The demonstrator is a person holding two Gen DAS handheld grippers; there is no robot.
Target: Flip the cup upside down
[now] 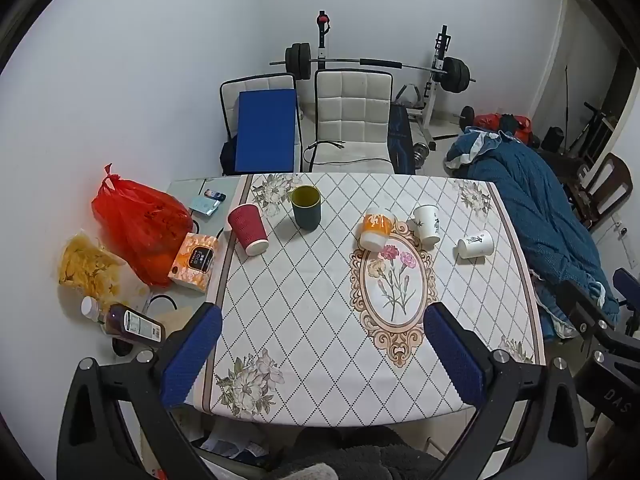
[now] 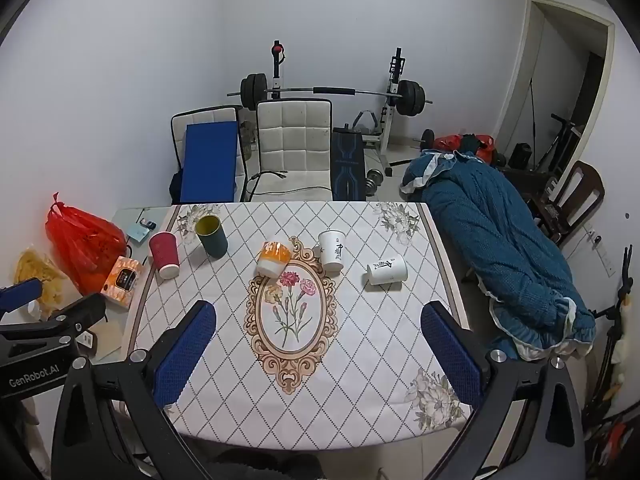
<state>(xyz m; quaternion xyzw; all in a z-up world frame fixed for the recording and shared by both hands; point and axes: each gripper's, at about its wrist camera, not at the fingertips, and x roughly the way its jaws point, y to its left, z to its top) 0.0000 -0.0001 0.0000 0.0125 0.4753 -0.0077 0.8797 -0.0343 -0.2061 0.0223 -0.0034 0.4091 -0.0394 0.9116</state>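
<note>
Your left gripper and right gripper both hover over the near edge of the worktop, jaws spread wide and holding nothing. Their blue pads frame the flower medallion on the cloth.

Every cup sits well ahead of the jaws. Closest to the right gripper, ahead and a little toward its right pad, a white cup with black lettering lies on its side, mouth facing left. Just beyond it a second white cup stands mouth down. Straight ahead between the jaws, at the top of the medallion, the orange-and-white cup also rests mouth down.

Ahead of your left gripper and toward its left pad, the red ribbed paper cup stands inverted on the cloth's border. Just past it, the dark green cup stands upright, its yellowish mouth open to the ceiling.

Left of the cloth, a tissue box sits beside a red plastic bag.
</note>
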